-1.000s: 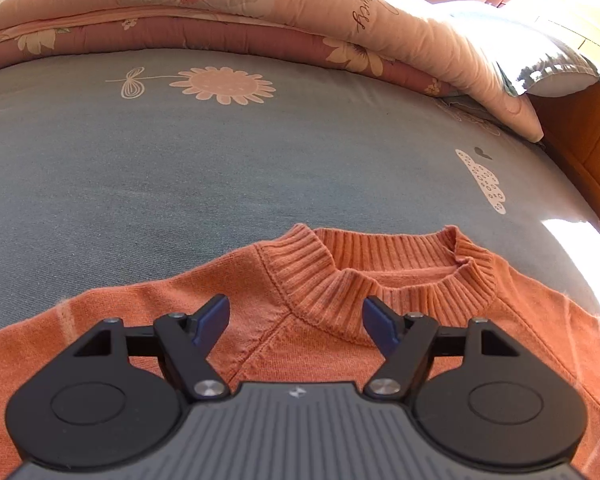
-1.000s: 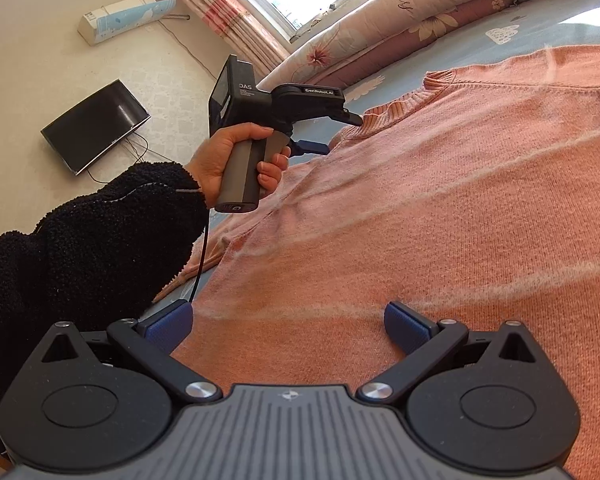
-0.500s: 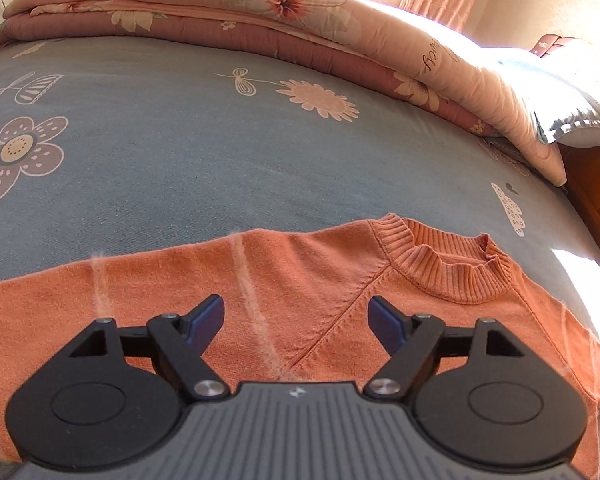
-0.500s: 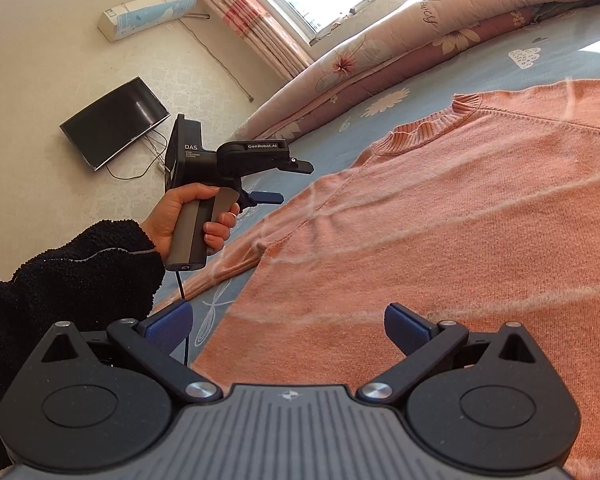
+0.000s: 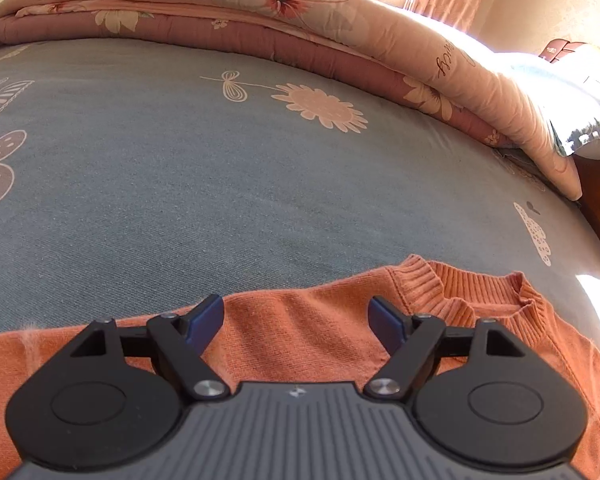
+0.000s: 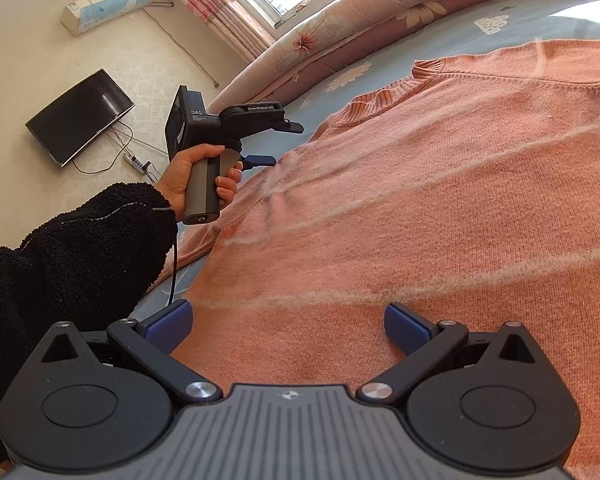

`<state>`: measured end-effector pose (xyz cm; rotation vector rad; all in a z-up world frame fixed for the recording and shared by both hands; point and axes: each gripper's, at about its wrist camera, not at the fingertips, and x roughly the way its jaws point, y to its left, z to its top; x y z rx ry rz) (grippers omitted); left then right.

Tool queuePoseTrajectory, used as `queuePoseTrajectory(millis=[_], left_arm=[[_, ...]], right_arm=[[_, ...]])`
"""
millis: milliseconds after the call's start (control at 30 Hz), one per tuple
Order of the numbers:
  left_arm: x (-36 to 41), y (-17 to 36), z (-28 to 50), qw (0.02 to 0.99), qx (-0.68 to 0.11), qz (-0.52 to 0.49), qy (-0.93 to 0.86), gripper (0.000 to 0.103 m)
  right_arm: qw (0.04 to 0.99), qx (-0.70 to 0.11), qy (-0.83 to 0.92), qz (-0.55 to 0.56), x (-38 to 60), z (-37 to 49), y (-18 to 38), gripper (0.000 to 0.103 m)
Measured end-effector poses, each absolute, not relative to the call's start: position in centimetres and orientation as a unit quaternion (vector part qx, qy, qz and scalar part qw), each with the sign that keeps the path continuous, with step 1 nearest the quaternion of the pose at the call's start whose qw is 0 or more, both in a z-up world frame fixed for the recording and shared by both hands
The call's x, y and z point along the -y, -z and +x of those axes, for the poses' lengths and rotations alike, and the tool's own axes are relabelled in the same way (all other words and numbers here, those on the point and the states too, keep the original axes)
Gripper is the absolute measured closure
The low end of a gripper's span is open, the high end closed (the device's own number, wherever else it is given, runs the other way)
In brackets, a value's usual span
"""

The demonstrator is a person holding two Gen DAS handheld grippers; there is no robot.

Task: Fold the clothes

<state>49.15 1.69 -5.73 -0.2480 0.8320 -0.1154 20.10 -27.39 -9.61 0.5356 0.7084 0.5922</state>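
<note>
Sweater: I see the orange knit sweater [image 6: 440, 208] spread flat on the bed [image 5: 220, 184], front panel open and smooth, no fold showing in either view.
Long axis: in my right wrist view the body runs from the lower edge under my right claw up and away toward the ribbed collar [image 5: 476, 292].
Left claw: my left claw [image 5: 296, 320] hovers over the shoulder seam just left of the collar, jaws wide apart, holding nothing; orange knit shows between the blue pads.
Right claw: my right claw [image 6: 288, 324] sits low over the sweater's body near its left side edge, jaws spread wide, empty.
Nearer hand: I judge the left one nearer the shoulder and the sleeve [image 6: 204, 240] that trails off toward the bed's edge; the right is nearer the lower body.
Key relation: the shoulder cloth lies directly below and ahead of the left claw, so a downward pinch there looks to me like the likely grip.
Writing: the left gripper body reads "DAS" and "GenRobot.AI"; the rolled quilt [image 5: 340, 28] carries cursive lettering I cannot make out.
</note>
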Motion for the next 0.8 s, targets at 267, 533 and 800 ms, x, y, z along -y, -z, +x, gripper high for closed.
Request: queuePoseTrajectory(millis=[267,533,800], left_arm=[[0.5,5.8,43.0,0.875,-0.449,-0.129,0.125,0.022],[-0.9,3.3,41.8,0.872,-0.453,-0.159,0.093,0.022],[-9.1,3.2,40.1,0.873,-0.436,-0.217,0.013,0.018]], right_arm=[[0.861,-0.336,-0.277,0.264,27.5,20.2,9.7,0.0],[0.859,-0.343,-0.271,0.268,27.6,20.1,9.4,0.0],[0.862,-0.344,-0.265,0.262,27.4,19.8,9.4,0.0]])
